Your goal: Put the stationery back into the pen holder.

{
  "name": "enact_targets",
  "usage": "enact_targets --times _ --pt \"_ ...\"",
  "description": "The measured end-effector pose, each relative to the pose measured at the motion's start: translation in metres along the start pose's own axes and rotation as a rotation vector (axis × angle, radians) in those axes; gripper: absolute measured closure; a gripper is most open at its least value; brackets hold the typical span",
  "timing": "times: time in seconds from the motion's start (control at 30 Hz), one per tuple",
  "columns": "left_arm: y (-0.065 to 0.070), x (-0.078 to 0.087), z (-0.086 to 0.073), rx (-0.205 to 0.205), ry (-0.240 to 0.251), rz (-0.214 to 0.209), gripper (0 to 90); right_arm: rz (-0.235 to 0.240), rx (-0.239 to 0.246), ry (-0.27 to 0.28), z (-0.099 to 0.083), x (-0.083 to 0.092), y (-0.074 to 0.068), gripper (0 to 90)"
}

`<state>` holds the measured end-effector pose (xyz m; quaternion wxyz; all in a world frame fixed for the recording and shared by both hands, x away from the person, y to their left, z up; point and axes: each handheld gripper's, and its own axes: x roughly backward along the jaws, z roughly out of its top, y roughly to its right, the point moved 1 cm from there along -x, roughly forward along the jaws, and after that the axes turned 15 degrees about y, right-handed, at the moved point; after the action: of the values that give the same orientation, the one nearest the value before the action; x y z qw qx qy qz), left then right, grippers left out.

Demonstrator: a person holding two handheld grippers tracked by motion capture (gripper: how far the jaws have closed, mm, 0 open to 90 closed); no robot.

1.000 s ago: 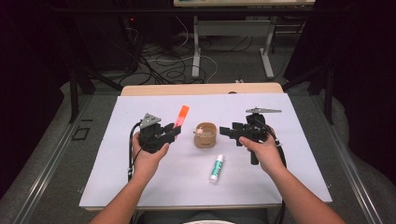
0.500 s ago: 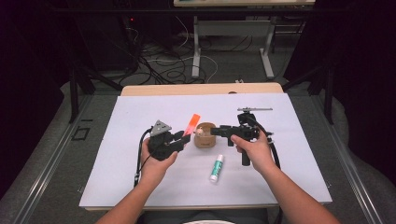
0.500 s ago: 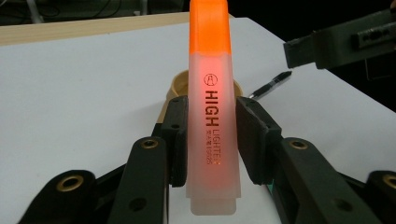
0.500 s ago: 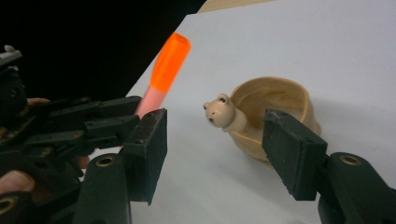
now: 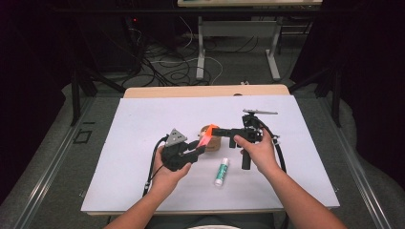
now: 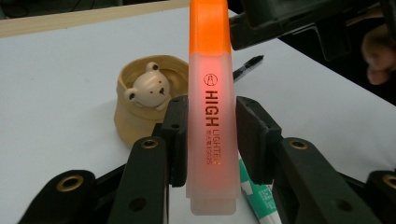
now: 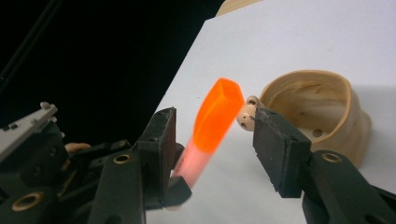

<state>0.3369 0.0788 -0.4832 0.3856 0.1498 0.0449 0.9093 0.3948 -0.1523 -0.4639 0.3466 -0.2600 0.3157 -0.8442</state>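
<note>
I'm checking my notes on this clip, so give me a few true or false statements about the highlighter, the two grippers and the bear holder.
1. The left gripper grips the translucent orange highlighter by its barrel. True.
2. The right gripper is clamped on the highlighter's orange cap. False: its jaws have just been closing, the cap between them, but gaps remain.
3. The tan wooden holder with a bear figure lies on its side. False: it stands upright on the white table.
4. A white and green tube lies on the table. True.
</note>
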Motion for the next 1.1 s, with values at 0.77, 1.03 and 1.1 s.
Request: enact_targets --times 0.77,1.03,1.1 --pt "0.019 -0.002 -0.002 -0.04 -0.005 -0.065 66.4 -0.011 -0.163 -0.064 -0.008 -0.004 0.006 68.2" --pt "0.02 -0.002 -0.002 -0.04 -0.001 -0.065 66.3 -0.002 -0.179 -0.084 -0.008 -0.004 0.009 70.8" --pt "0.02 -0.002 -0.002 -0.038 -0.005 -0.07 66.3 -0.005 -0.175 -0.087 -0.008 -0.004 0.009 70.8"
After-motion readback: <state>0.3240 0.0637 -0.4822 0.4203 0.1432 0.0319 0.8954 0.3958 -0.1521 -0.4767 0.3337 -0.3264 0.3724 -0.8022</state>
